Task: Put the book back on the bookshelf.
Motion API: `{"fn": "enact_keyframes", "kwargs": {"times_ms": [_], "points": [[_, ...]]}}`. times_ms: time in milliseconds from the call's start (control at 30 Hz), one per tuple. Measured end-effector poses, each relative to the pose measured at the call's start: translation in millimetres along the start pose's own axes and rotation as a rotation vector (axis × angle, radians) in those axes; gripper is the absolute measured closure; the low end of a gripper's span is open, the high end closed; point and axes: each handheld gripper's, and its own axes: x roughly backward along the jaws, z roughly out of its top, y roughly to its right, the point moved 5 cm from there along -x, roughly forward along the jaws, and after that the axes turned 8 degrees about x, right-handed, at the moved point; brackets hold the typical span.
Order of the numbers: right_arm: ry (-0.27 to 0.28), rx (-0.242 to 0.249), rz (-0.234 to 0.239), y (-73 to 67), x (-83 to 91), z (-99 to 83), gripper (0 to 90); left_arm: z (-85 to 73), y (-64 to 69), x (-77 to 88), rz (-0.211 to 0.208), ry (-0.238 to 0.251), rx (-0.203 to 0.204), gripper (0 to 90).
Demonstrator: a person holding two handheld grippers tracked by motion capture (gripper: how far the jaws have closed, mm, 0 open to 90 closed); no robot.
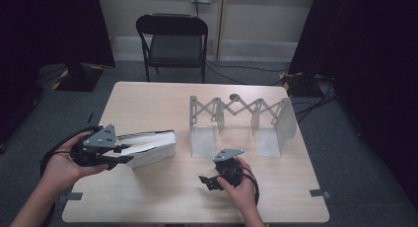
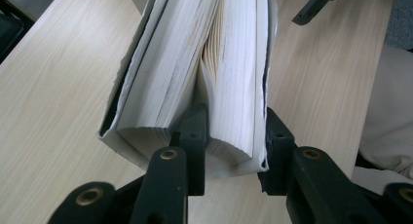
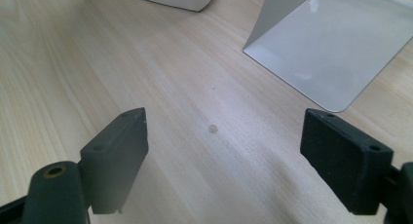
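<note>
Left gripper view: book (image 2: 214,73) pinched at its near end.
One jaw is wedged between the pages, the other pressed on the cover; the book's length is stretched straight away from the jaws across the table (image 2: 58,97).

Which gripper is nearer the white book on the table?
Left. The left gripper has its jaws shut on part of the book, one jaw between its pages. The right gripper rests apart on the table, jaws open.

High view looks forward and down over the surface (image 1: 162,187); both claw cameras sit close, sharing its book (image 1: 150,147)
</note>
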Motion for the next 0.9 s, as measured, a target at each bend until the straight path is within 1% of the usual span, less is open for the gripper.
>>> {"fn": "enact_keyframes", "kwargs": {"times_ms": [33,100,133,233,267,400,467,533,733,833,900], "points": [[0.002,0.003,-0.002,0.2,0.5,0.0,17.3,0.7,-0.3,0.2,-0.002,0.006,0.004,70.4],[0.006,0.000,-0.001,0.7,1.3,0.1,17.3,1.3,-0.9,1.3,-0.007,0.006,-0.001,71.2],[0.007,-0.001,-0.006,1.5,1.8,-0.2,17.3,0.8,-1.5,2.6,-0.016,0.011,0.013,71.5],[0.009,-0.004,-0.002,2.0,1.6,-0.5,17.3,-0.2,-1.1,3.3,-0.028,0.017,0.013,71.5],[0.008,-0.003,-0.004,2.0,1.4,-0.6,17.3,-0.3,-0.7,3.8,-0.029,0.013,0.007,71.6],[0.006,0.000,0.006,-0.1,1.2,0.2,17.3,-0.2,3.5,6.1,-0.036,0.008,0.008,71.9],[0.007,0.001,0.006,-0.6,1.3,0.5,17.3,-1.1,5.7,7.4,-0.044,0.013,0.012,71.9],[0.007,0.003,0.008,-1.2,1.1,0.4,17.3,-3.5,8.7,9.4,-0.056,0.020,0.007,71.9],[0.002,0.009,0.016,-3.7,-0.4,1.2,17.3,-6.2,10.0,13.4,-0.073,0.015,0.004,72.0],[-0.003,0.012,0.019,-4.6,-1.5,1.2,17.3,-6.6,7.0,13.0,-0.075,0.028,0.027,72.0],[-0.007,0.009,0.020,-3.7,-2.3,0.3,17.3,-5.4,2.7,12.9,-0.075,0.018,0.037,72.2]]}}
